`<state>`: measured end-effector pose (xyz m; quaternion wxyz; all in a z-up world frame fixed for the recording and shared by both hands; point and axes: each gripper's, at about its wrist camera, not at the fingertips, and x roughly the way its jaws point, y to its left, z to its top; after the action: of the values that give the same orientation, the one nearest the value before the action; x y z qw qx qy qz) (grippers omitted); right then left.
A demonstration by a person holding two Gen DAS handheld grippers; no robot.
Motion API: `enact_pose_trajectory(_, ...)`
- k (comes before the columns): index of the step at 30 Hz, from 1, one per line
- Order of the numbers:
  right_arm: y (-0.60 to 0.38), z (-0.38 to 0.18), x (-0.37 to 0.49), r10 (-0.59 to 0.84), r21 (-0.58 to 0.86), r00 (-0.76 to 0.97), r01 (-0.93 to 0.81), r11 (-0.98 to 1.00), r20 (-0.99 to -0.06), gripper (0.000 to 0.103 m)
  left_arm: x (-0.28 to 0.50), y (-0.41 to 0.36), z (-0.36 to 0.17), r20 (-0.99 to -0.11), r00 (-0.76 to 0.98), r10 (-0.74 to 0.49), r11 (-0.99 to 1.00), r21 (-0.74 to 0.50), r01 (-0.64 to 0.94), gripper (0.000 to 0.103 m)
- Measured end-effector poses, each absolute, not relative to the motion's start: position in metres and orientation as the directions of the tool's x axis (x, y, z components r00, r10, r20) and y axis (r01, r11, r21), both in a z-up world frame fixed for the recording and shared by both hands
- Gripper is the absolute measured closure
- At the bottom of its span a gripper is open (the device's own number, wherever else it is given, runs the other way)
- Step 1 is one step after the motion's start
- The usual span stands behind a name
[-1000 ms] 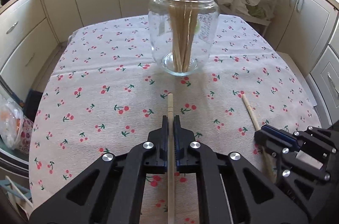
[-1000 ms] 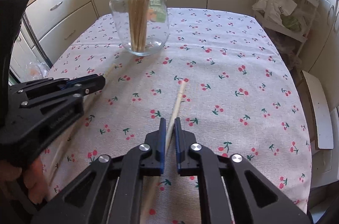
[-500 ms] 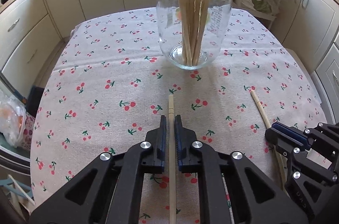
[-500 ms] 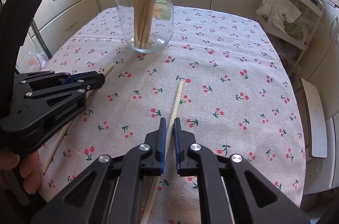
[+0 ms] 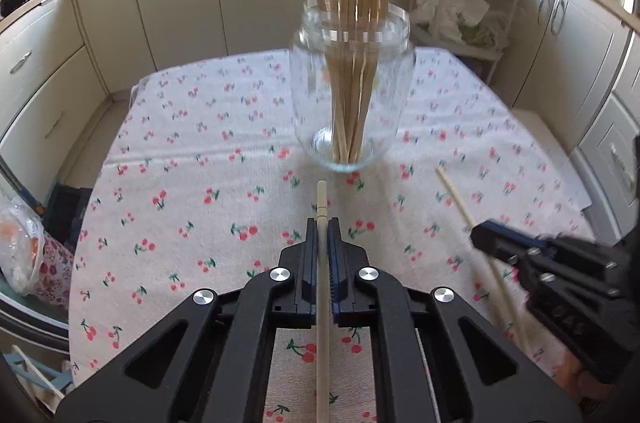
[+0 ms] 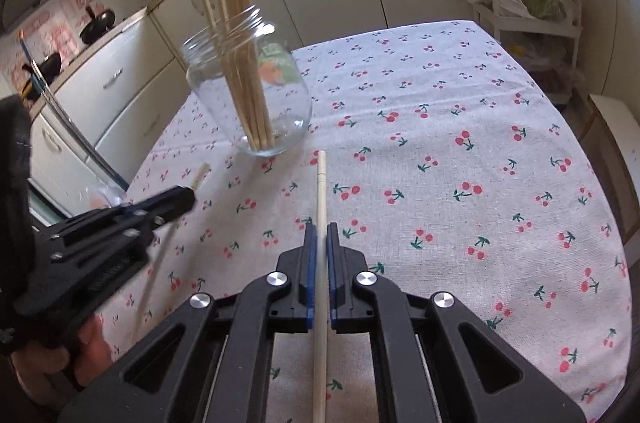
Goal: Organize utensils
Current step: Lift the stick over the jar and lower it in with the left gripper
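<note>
Left gripper (image 5: 322, 223) pinches a chopstick (image 5: 322, 303); right gripper (image 6: 320, 228) likewise (jar (image 6: 256, 91) label blurred, perhaps unreadable).

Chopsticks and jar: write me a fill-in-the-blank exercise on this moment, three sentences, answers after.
1. Each gripper is shut on a single ____.
2. The glass jar stands upright on the ____-patterned tablecloth.
3. The bundle of chopsticks already sorted stands inside the ____.

Answers: chopstick; cherry; jar

no words or numbers can be read; the label on the glass jar (image 6: 276, 67) is too blurry.
</note>
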<state>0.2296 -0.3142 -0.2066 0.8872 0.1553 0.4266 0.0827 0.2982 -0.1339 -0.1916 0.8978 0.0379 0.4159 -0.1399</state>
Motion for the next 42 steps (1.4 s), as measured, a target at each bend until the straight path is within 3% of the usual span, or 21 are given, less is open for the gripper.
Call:
enact_pose_trajectory(6,-0.325,-0.211,0.231,0.292,0.393,0.629,0.023,0.919,-0.72,0.097,0.299,-0.116,-0.149,-0.651,0.688,-0.322,0.944,-0.165,0.286,0.098)
enact_pose_trajectory(11,-0.327,-0.212,0.231,0.308,0.414,0.623,0.027,0.91,-0.718,0.097,0.305,-0.101,-0.094,-0.475,0.779,-0.409,0.91,-0.271,0.312,0.098)
enact_pose_trajectory(18,-0.33,-0.212,0.228,0.317,0.43,0.636,0.026,0.903,-0.704,0.097,0.331,-0.106,-0.036,-0.272,0.865,-0.422,0.886,-0.328,0.329,0.098)
enact_pose_trajectory(27,-0.334,-0.212,0.228,0.342,0.466,0.644,0.025,0.884,-0.684,0.097,0.371,-0.12,-0.014,-0.149,0.917,-0.371,0.873,-0.392,0.289,0.098)
enact_pose_trajectory(42,-0.34,-0.212,0.229,0.386,0.515,0.641,0.017,0.857,-0.663,0.097,0.407,-0.153,-0.053,-0.082,0.971,-0.227,0.924,-0.334,0.188,0.098)
